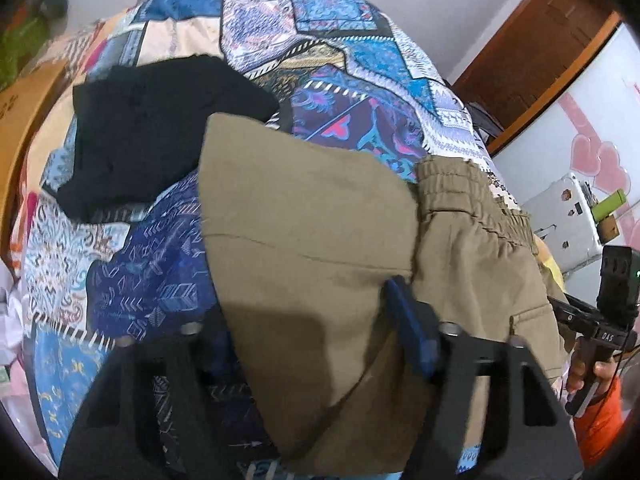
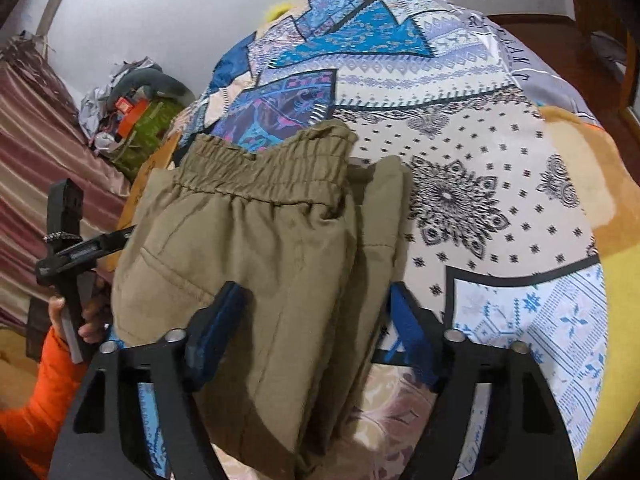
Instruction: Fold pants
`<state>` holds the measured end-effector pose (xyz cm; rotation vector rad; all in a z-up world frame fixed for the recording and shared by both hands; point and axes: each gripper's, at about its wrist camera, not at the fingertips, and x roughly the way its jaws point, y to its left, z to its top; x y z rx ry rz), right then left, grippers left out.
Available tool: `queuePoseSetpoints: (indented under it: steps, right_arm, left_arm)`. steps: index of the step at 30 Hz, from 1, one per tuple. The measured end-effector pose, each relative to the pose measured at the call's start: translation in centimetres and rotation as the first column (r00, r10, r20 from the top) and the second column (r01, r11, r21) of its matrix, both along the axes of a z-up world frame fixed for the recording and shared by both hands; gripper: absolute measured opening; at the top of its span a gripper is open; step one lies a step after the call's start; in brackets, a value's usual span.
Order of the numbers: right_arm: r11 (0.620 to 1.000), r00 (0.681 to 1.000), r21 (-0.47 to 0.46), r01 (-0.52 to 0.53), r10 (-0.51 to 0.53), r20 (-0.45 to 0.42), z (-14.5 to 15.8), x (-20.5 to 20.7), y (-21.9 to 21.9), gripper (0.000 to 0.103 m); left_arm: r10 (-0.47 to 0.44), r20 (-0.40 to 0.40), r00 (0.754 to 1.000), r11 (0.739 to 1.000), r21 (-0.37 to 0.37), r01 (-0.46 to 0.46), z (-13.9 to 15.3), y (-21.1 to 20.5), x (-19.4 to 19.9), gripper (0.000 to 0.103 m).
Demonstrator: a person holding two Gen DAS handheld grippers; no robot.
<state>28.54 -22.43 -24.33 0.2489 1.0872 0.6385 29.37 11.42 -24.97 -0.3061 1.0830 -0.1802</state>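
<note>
Right hand-held black gripper with blue pads: jaws apart, straddling folded khaki cotton pants with elastic waistband, no pinch visible. Left hand-held gripper: jaws spread over same pants. Pants lying on patchwork-print blue bedspread, beside crumpled black garment.
</note>
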Motion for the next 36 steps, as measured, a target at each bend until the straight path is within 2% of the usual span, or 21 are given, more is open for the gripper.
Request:
queuePoseSetpoints:
  steps: [2, 3, 5, 8, 10, 13, 19, 22, 31, 36]
  right_arm:
    - [1.0, 1.0, -0.009, -0.011, 0.011, 0.014, 0.3, -0.1, 0.4, 0.055]
    - [1.0, 1.0, -0.016, -0.012, 0.013, 0.022, 0.3, -0.1, 0.5, 0.052]
    - [1.0, 0.999, -0.025, -0.015, 0.016, 0.036, 0.6, -0.1, 0.7, 0.035]
    - [1.0, 0.998, -0.029, 0.001, 0.001, 0.06, 1.1, -0.1, 0.5, 0.017]
    - [0.999, 0.996, -0.042, 0.015, -0.011, 0.093, 1.7, -0.2, 0.7, 0.014]
    - [0.997, 0.988, -0.075, 0.011, 0.0, 0.152, 2.9, -0.4, 1.3, 0.011]
    - [0.996, 0.971, -0.085, -0.008, 0.028, 0.239, 6.1, 0.6, 3.1, 0.009]
    - [0.995, 0.958, -0.095, -0.023, 0.049, 0.282, 7.6, 1.2, 4.3, 0.009]
    - [0.99, 0.906, -0.12, -0.074, 0.117, 0.406, 11.4, 4.2, 9.3, 0.009]
    - [0.984, 0.881, -0.141, -0.109, 0.161, 0.445, 12.0, 6.3, 13.1, 0.009]
  left_arm:
    - [-0.006, 0.019, 1.0, 1.0, 0.002, 0.006, 0.5, -0.5, 0.0, 0.033]
    - [0.003, 0.028, 1.0, 1.0, 0.012, -0.003, 0.7, -0.7, 0.0, 0.029]
    - [0.024, 0.044, 0.999, 0.999, 0.045, -0.026, 1.3, -1.0, -0.2, 0.018]
    - [0.035, 0.073, 0.997, 0.997, 0.072, -0.04, 2.1, -1.1, -0.5, 0.011]
    - [0.041, 0.086, 0.995, 0.997, 0.067, -0.047, 2.7, -1.0, -0.7, 0.01]
    - [0.043, 0.113, 0.993, 0.997, 0.059, -0.05, 3.9, -0.9, -1.1, 0.009]
    - [0.008, 0.182, 0.983, 0.988, 0.152, -0.036, 6.3, -1.5, -1.7, 0.008]
    - [0.021, 0.216, 0.976, 0.984, 0.168, -0.058, 7.6, -0.8, -1.8, 0.008]
    - [0.096, 0.322, 0.942, 0.971, 0.178, -0.16, 11.9, 3.9, -0.6, 0.008]
    - [0.14, 0.341, 0.93, 0.961, 0.179, -0.21, 12.3, 7.7, 1.0, 0.008]
